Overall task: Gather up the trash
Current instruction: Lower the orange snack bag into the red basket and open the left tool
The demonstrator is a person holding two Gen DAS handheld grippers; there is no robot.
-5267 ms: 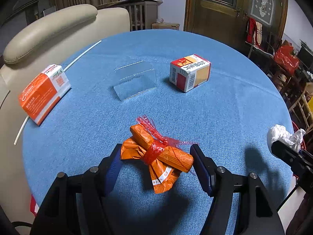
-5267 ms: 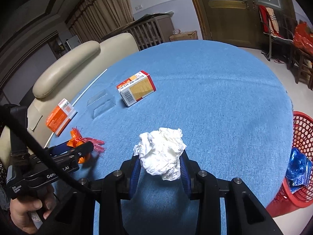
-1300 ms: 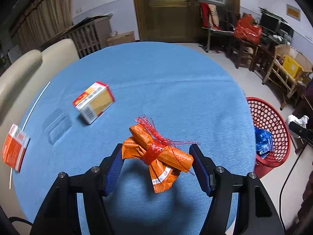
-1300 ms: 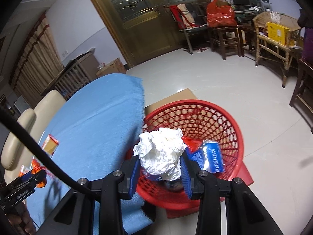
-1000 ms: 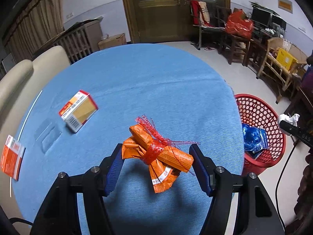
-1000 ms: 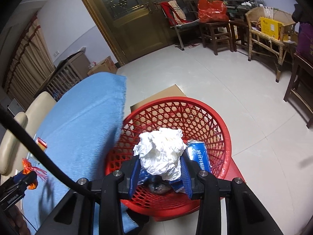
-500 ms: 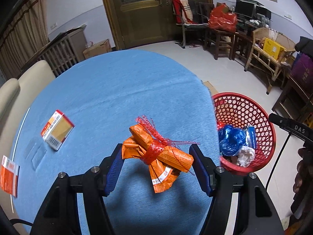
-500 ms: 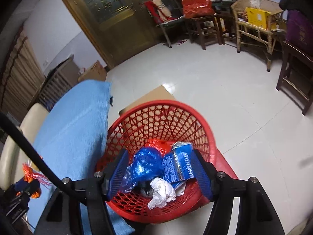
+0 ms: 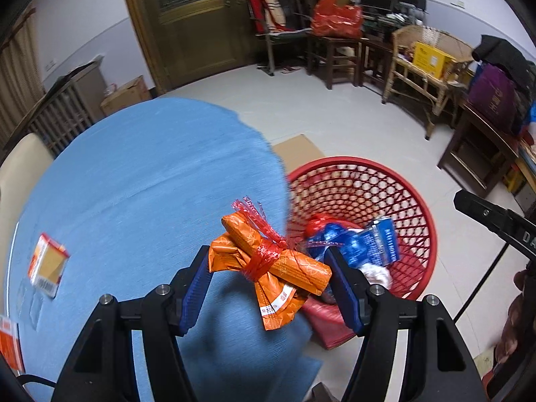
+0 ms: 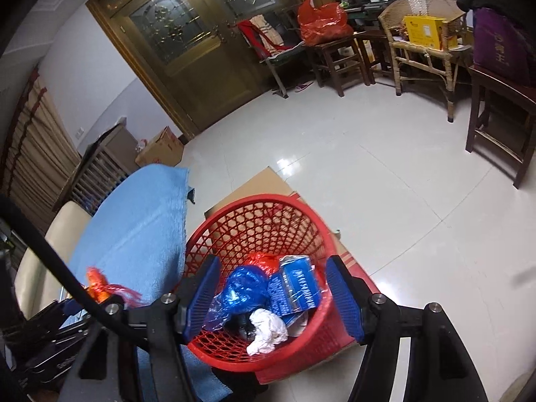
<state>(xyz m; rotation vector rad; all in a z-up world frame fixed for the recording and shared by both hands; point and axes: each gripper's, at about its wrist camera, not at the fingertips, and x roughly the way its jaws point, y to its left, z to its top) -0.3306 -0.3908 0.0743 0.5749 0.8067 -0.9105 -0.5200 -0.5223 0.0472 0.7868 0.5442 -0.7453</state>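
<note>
white crumpled tissue (image 10: 268, 330) now lies in the red basket (image 10: 234, 221), on top of the blue plastic bag (image 10: 246, 288) and the blue carton (image 10: 296, 284); a second ago it was pinched in the right claw (image 10: 273, 296) over that basket. that claw's jaws now stand apart with nothing between them, so its piece of trash is delivered and the hand is free for another.

the left claw (image 9: 268, 288) has swung from the middle of the desk (image 9: 134, 184) to its edge, and the basket now fills the right half of its view. its jaws are about half open and press on both ends of the orange wrapper bundle (image 9: 271, 261), which hangs above the desk's rim, just short of the basket's mouth. dropping it in looks like the next step.

the bundle is several crinkled orange packets bound at the waist with a strip of red plastic whose frayed ends stick up and sideways; a white label shows on the flap hanging below. it seems light and squashy.

more waits on the desk: a red and tan box (image 9: 48, 264) and an orange packet (image 9: 8, 348) at the far left.
</note>
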